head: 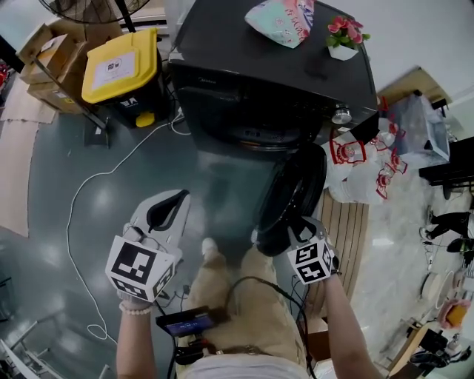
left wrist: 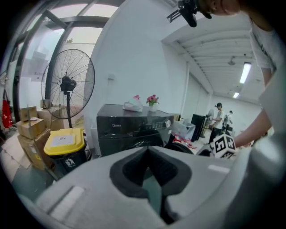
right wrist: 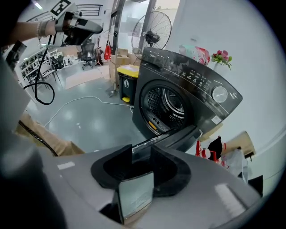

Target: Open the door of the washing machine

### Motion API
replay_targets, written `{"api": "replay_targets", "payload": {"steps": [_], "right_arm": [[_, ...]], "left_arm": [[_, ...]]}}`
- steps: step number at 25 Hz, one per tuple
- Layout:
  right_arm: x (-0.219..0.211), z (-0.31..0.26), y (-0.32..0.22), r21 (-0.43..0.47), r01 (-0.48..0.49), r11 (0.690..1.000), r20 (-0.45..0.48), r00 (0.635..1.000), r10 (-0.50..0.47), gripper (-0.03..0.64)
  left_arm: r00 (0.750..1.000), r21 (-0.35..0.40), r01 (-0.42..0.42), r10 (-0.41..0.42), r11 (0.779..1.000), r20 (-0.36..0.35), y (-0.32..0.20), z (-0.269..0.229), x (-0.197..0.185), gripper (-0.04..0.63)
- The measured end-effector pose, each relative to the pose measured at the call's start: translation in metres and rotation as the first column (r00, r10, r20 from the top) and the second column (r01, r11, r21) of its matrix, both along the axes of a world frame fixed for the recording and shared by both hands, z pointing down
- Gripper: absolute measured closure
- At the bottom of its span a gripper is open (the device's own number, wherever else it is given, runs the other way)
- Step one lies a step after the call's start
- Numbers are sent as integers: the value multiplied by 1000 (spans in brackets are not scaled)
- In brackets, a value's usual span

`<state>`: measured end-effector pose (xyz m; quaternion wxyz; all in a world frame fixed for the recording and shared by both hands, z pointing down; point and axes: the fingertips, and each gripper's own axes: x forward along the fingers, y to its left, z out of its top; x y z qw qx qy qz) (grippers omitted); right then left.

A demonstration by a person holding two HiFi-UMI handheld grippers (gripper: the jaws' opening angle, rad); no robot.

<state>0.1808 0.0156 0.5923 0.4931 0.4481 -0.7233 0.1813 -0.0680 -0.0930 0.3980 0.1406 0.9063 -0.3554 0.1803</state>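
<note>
The black front-loading washing machine [head: 274, 81] stands ahead of me, and its round door [head: 292, 196] is swung out to the right, edge-on towards me. My right gripper [head: 283, 231] is at the door's near rim. In the right gripper view the rim of the door [right wrist: 174, 136] runs between the jaws of my right gripper [right wrist: 140, 156], with the pads pressed on it, and the drum [right wrist: 167, 103] stands uncovered. Over the floor at the left, my left gripper [head: 174, 201] is shut and empty; in its own view the left gripper [left wrist: 149, 154] points at the machine [left wrist: 129, 127].
A yellow-lidded bin [head: 122, 66] and cardboard boxes [head: 48, 63] stand left of the machine. A white cable [head: 81, 200] trails over the grey floor. Plastic bags [head: 355, 166] lie right of the door. A flower pot [head: 344, 37] and a pouch [head: 281, 18] sit on top.
</note>
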Motion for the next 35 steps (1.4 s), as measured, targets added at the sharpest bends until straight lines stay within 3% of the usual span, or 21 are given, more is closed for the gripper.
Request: {"api": "replay_targets", "payload": {"steps": [4,10,14,20,25,35], "right_arm": [[12,-8,1,-10,-20,1000,48,999,20,485],[7,-61,-15,111,21,994,127,991,-35,492],[-4,-114,-28,169,2,986,238,970,-43,589],[-13,-203,-52,332,-91,939,363,931,-38,614],[-19,-258,-65,451,-106,886,373,924,-80,614],[-36,-310,-73,514,-88,853,424,891,-164,614]], "left_arm": [[1000,6,20,-20,1000,-6,4,-10,11,601],[998,43,55,-55,998,-6,8,-34,26,601],[996,82,85,-83,993,-19,9,-64,31,601],[994,141,103,-98,985,-38,14,-106,38,601],[992,176,123,-120,977,-31,19,-132,35,601],[983,200,179,-181,963,-10,35,-149,19,600]]}}
